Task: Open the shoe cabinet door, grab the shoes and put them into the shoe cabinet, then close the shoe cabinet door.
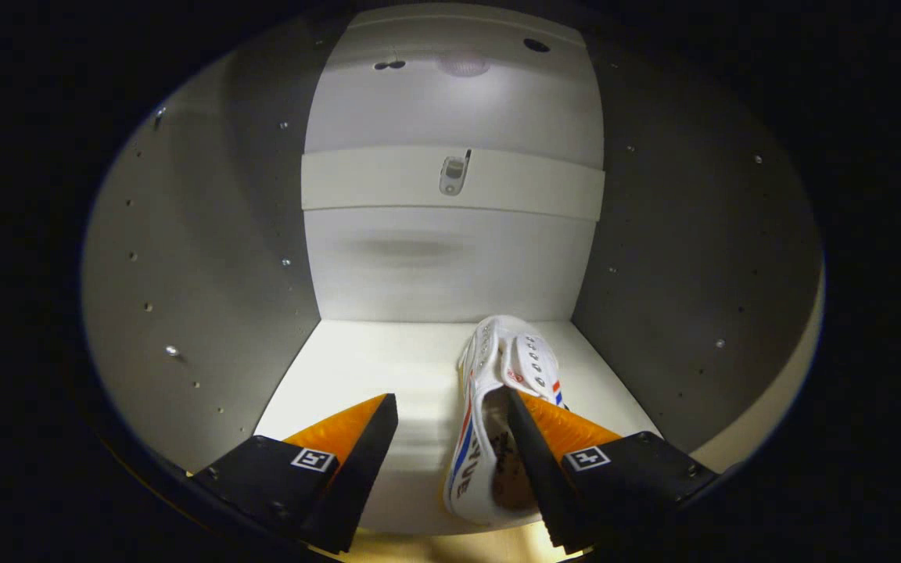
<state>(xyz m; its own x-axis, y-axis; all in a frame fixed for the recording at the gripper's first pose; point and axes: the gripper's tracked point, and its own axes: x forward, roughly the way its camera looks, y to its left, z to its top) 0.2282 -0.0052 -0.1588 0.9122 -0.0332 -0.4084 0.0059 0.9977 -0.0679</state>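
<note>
A white sneaker [497, 356] with red and blue stripes lies on the white floor [349, 367] of the shoe cabinet, toe toward the back wall. My gripper [449, 395] reaches into the cabinet and stands open. Its right finger [552, 438] sits in or over the shoe's opening. Its left finger [349, 438] is clear of the shoe, a gap away from the shoe's left side. The shoe's left side wall runs between the two fingers. The heel is partly hidden behind the right finger.
The grey side walls [216, 258] of the cabinet close in on both sides, dotted with shelf-pin holes. A white crossbar [372, 180] with a small metal fitting [454, 173] spans the back panel [450, 274]. Bare floor lies left of the shoe.
</note>
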